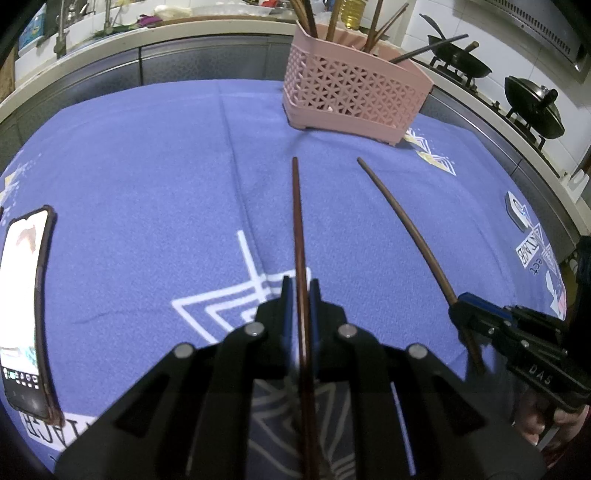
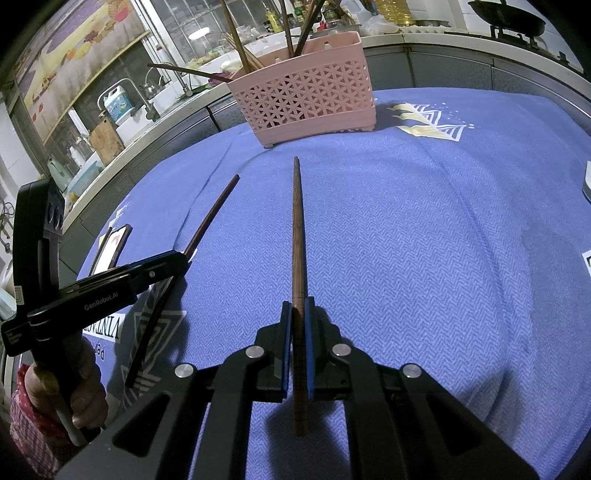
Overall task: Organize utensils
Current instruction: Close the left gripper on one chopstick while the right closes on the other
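My left gripper (image 1: 300,291) is shut on a dark brown chopstick (image 1: 298,221) that points forward toward the pink lattice utensil basket (image 1: 351,96). My right gripper (image 2: 298,312) is shut on a second brown chopstick (image 2: 297,229), which also points at the basket (image 2: 306,99). Both chopsticks are held above the blue cloth. The basket holds several upright chopsticks and utensils. Each gripper shows in the other's view: the right gripper (image 1: 461,306) with its chopstick (image 1: 402,218), the left gripper (image 2: 181,262) with its chopstick (image 2: 212,214).
A phone (image 1: 26,310) with a lit screen lies on the blue tablecloth (image 1: 147,166) at the left. A small white object (image 1: 517,210) lies at the right. Behind are a counter with a sink (image 1: 107,26) and a stove with black pans (image 1: 532,107).
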The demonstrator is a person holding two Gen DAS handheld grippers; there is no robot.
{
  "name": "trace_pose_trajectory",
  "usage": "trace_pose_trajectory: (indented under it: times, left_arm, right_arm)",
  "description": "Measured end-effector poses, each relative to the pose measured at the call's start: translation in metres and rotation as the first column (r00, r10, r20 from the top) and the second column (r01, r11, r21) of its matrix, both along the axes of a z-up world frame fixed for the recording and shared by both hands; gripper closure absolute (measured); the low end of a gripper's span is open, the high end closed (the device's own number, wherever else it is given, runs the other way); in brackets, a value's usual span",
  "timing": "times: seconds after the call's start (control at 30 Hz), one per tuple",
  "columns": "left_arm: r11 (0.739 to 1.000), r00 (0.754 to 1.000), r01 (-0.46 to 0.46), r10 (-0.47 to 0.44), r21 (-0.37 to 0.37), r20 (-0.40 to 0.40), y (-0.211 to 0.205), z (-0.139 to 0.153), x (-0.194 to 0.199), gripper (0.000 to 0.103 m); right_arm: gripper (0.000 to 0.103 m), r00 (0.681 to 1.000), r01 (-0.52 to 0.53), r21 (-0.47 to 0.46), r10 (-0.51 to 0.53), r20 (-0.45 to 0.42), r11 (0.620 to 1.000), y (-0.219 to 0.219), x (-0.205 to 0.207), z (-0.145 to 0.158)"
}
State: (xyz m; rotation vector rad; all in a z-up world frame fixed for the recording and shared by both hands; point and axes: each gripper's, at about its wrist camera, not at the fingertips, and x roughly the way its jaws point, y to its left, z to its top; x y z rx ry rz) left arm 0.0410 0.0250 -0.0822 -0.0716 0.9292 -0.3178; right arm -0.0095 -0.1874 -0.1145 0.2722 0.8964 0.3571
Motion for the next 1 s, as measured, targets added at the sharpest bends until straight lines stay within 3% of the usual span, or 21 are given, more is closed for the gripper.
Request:
trace_pose_trajectory:
  times: [1.0]
  left_arm:
    - [1.000, 1.000, -0.002, 0.002, -0.003, -0.002, -0.0006, 0.0003, -0.0006, 0.095]
  right_arm:
    - [0.096, 1.000, 0.003, -0.006, -0.003, 0.000, 1.000, -0.0007, 0.0017, -0.0003]
